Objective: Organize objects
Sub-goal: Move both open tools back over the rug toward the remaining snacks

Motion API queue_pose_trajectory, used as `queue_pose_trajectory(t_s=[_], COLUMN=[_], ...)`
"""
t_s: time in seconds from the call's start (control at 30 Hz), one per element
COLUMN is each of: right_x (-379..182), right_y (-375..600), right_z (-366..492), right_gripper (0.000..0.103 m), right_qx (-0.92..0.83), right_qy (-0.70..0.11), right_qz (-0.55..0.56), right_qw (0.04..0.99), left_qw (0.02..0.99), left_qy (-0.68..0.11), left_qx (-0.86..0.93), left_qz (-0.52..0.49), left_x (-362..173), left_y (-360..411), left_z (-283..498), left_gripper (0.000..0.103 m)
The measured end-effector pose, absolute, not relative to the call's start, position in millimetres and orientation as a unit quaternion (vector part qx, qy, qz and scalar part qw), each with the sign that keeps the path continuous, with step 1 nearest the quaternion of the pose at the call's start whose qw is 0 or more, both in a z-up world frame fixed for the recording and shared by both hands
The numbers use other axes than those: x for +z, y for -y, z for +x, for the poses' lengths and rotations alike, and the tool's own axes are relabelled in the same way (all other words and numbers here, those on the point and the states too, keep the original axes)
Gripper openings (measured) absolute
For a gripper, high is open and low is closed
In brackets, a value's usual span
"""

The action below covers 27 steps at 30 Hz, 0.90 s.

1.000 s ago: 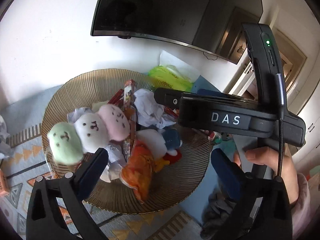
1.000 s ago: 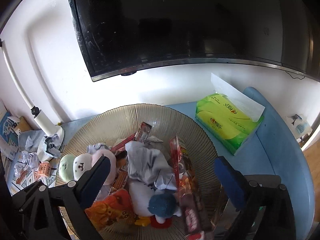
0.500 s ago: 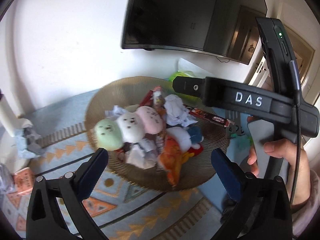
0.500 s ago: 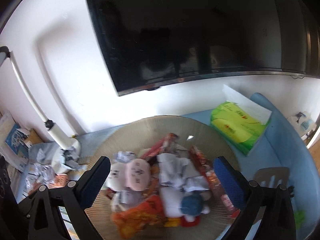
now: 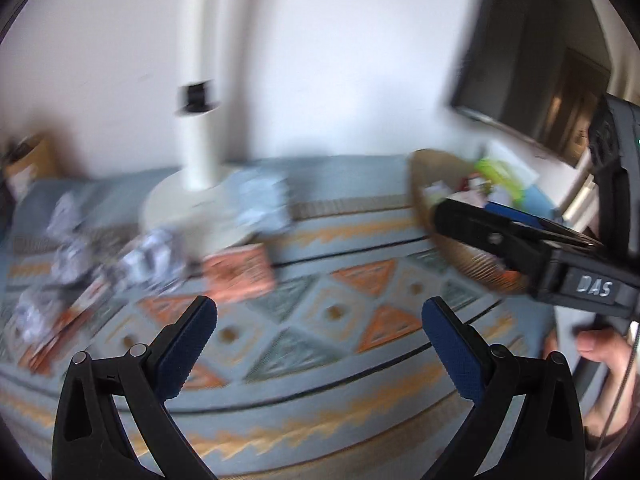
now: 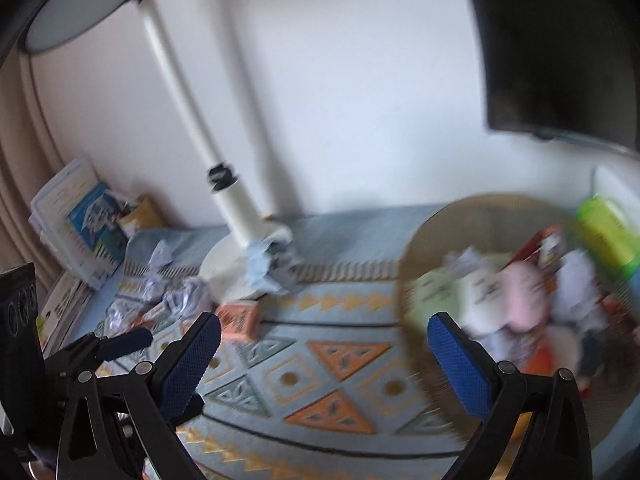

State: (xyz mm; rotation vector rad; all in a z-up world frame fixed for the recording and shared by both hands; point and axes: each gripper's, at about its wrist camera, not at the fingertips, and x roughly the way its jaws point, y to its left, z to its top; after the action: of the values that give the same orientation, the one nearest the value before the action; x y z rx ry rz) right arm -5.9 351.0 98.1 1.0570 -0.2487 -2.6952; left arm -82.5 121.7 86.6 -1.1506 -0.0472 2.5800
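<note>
White wall backs a tabletop [image 6: 348, 276] covered by a patterned cloth [image 6: 320, 376] in blue, orange and yellow; both views are motion-blurred. At right, a ribbed golden bowl [image 6: 412, 264] is seen, filled with plush toys [image 6: 516, 300], wrappers and crumpled paper, its near rim reaching the cloth's right part. A green tissue pack [image 6: 604, 232] lies just behind the bowl, below a dark screen [image 6: 560, 48]. At left, a white lamp [image 6: 236, 216] stands on its round base, with crumpled paper [image 6: 180, 296] and an orange box [image 6: 240, 322] scattered around it; booklets [image 6: 76, 220] lean against the wall near the left edge. Between box and bowl, a bare stretch of cloth is left open. The left gripper [image 5: 318, 336] is held over this stretch, jaws wide apart and empty. The right gripper [image 6: 324, 354] is likewise held with jaws apart and empty, its right finger overlapping the bowl's rim in view. A hand [image 5: 600, 356] is visible on the right gripper's handle.
</note>
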Motion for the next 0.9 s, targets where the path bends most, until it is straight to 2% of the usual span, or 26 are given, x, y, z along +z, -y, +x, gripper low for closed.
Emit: queue_pose_trajectory(t_s=[0.17,0.47,0.53,0.7,0.77,0.9], right_x=[53.7,5.4,-5.8,-14.9,-16.9,-20.4], right_y=[-296.1,-225.4,-218.4,-221.2,-221.9,-224.7], right_z=[-1.1,0.7,-0.7,-12.1,-13.2,-17.6], right_gripper=[0.103,0.103,0.103,0.103,0.103,0.103], right_qx=[-0.905,-0.899,-0.893,-0.886,-0.887,-0.887], right_qy=[0.063,-0.044,-0.062,-0.051,-0.051,-0.052], right_qz=[0.398,0.422,0.435,0.450,0.450,0.450], right_qw=[0.138,0.105,0.099,0.094,0.092,0.091], left_qw=[0.073,-0.036,-0.024,0.006,0.022,0.145], left_qy=[0.001,0.016,0.048,0.002,0.008,0.012], left_qx=[0.898,0.891,0.890,0.892,0.893,0.879], left_qz=[-0.434,-0.452,-0.453,-0.452,-0.450,-0.453], left_x=[47.7,14.3,8.6,7.6,7.9,11.6], left_y=[-51.2,66.2,91.5,104.4,107.3,81.7], left_z=[-61.9,-45.2,-52.6,-83.5,-93.8,-85.9], left_gripper=[0.103,0.103,0.103,0.103,0.102,0.102])
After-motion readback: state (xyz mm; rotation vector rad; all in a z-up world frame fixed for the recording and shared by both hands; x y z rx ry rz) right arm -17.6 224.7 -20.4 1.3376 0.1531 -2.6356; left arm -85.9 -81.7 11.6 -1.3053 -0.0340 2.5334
